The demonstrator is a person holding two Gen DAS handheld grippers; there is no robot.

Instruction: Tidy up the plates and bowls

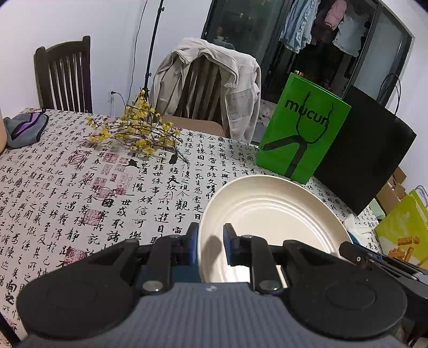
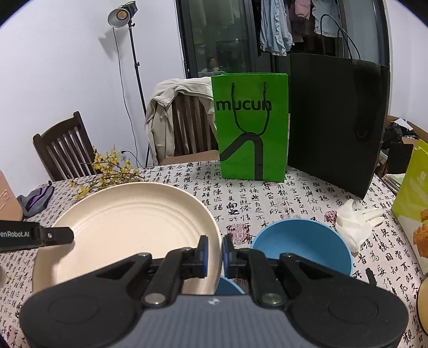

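1. Cream-coloured and ridged in rings, the plate (image 2: 128, 227) sat above the calligraphy-printed tablecloth (image 1: 80, 192), held at two opposite edges.
2. The left gripper (image 1: 211, 241) had its blue pads on either side of the plate's left rim, clamped on it; in the right wrist view its black finger (image 2: 53, 235) reached onto the plate's left edge.
3. The right gripper (image 2: 214, 251) pinched the plate's right rim, its pads drawn almost together with the thin edge between them.
4. A blue bowl (image 2: 302, 246) stood just right of the plate, close behind the right gripper's outer finger; a second patch of blue (image 2: 228, 287) showed under the plate's near edge, too hidden to identify.
5. A white glove (image 2: 355, 224) lay on the cloth beside the bowl's far right side.
6. Behind the plate, a green paper bag (image 2: 251, 128) printed "mucun" stood upright, with a taller black paper bag (image 2: 337, 120) just beside it on the right.
7. A spray of yellow-flowered branches (image 1: 136, 133) lay on the far left part of the table, and a grey-and-purple pouch (image 1: 26, 128) sat near the left corner.
8. A beige jacket (image 1: 214, 80) hung over the back of a wooden chair (image 1: 203, 88) across the table; another dark chair (image 1: 64, 77) stood to its left.
9. A studio lamp on a stand (image 2: 123, 13) rose against the white wall.
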